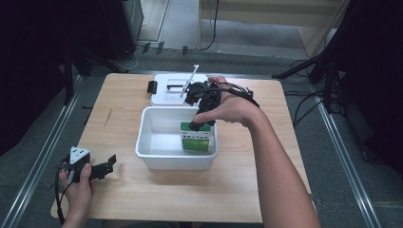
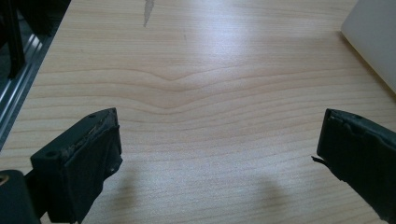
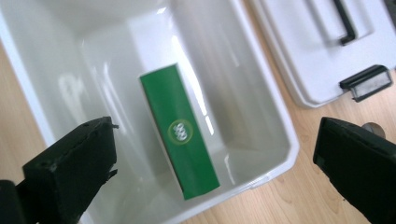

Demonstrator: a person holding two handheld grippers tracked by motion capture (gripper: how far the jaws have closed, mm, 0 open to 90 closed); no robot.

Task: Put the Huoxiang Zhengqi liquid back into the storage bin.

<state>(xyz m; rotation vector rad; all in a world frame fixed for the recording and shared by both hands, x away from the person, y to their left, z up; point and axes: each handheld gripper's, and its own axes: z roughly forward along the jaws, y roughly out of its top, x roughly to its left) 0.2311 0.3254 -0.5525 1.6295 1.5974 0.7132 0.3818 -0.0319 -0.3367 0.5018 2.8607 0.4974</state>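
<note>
the green box (image 3: pixel 180 135) stands on its edge inside the white bin (image 1: pixel 142 142), against the right-hand wall, so it looks set down there on purpose. the right gripper (image 1: pixel 202 124) hangs just above it with its fingers spread wide, nothing between them, clear of the box. the bin's lid (image 1: pixel 164 95) lies flat behind the bin, out of the way for packing. the left gripper (image 1: pixel 105 167) rests low over bare bench (image 1: pixel 228 190) well to the side, fingers released, holding nothing, seemingly waiting its turn.
</note>
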